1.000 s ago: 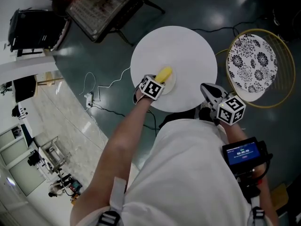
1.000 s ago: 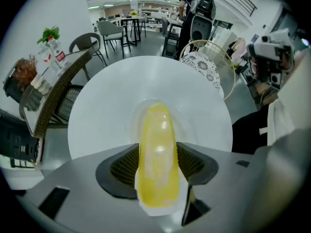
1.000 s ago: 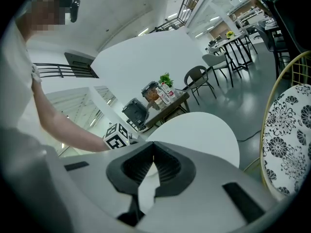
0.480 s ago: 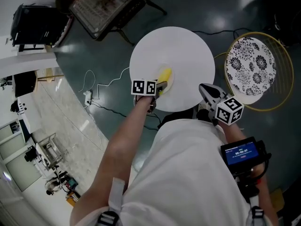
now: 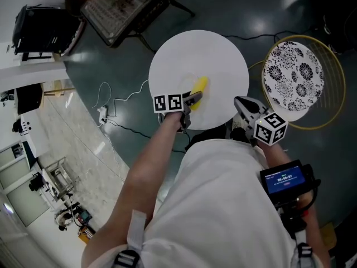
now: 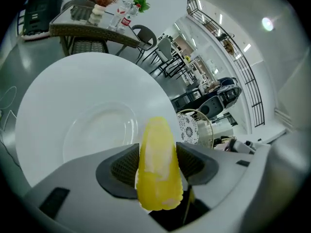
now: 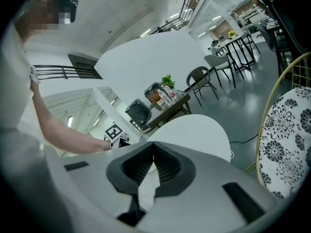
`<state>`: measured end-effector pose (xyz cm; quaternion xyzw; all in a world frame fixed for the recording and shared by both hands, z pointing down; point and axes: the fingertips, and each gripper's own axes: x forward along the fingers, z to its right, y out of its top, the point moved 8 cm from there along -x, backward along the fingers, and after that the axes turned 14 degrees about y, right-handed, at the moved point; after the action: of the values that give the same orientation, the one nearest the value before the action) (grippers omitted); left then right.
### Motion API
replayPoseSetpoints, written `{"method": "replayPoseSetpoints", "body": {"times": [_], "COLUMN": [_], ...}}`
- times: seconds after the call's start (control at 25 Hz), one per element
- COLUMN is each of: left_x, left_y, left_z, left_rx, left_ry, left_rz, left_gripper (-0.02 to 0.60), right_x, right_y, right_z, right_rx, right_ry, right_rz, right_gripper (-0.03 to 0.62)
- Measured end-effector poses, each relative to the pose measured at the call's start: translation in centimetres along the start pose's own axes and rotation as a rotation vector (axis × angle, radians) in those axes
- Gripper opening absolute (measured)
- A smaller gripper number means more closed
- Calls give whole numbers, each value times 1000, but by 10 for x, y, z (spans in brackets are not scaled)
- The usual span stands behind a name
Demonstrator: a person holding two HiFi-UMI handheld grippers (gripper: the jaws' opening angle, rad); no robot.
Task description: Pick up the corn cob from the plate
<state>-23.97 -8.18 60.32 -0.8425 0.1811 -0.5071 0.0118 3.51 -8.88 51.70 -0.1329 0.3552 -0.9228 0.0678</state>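
A yellow corn cob (image 5: 199, 86) is clamped between the pads of my left gripper (image 5: 191, 98), which is shut on it. In the left gripper view the corn cob (image 6: 157, 166) fills the gap between the jaws and sticks out forward. It is held above the shallow white plate (image 6: 85, 130), which lies bare on the round white table (image 5: 217, 52). My right gripper (image 5: 244, 106) hovers at the table's near right edge. In the right gripper view the right gripper (image 7: 153, 149) has its pads touching at the tips with nothing between them.
A gold wire chair with a black-and-white patterned cushion (image 5: 293, 77) stands right of the table. A dark wicker table with bottles (image 5: 125, 7) is at the far left. A white cable (image 5: 120, 102) trails on the dark floor. The person's arm reaches across in the right gripper view.
The left gripper has turned and shut on the corn cob, and the cob has come up off the plate and shifted a little to the right. The right gripper has barely moved.
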Motion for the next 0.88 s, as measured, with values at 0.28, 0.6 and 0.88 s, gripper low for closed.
{"method": "replayPoseSetpoints", "body": {"times": [0.28, 0.6, 0.88], "left_x": [15, 42, 62], "left_y": [4, 7, 5], "left_z": [8, 25, 64], "left_rx": [-66, -60, 16], "left_ry": [-66, -49, 20], "left_rz": [10, 33, 73], "left_gripper": [247, 248, 247], "right_x": [0, -18, -59], "right_y": [-3, -17, -28], "right_z": [7, 13, 14], "right_rx": [4, 44, 66], "right_ry": [-10, -34, -56], "right_rz": [30, 37, 66], "right_gripper": [8, 8, 8]}}
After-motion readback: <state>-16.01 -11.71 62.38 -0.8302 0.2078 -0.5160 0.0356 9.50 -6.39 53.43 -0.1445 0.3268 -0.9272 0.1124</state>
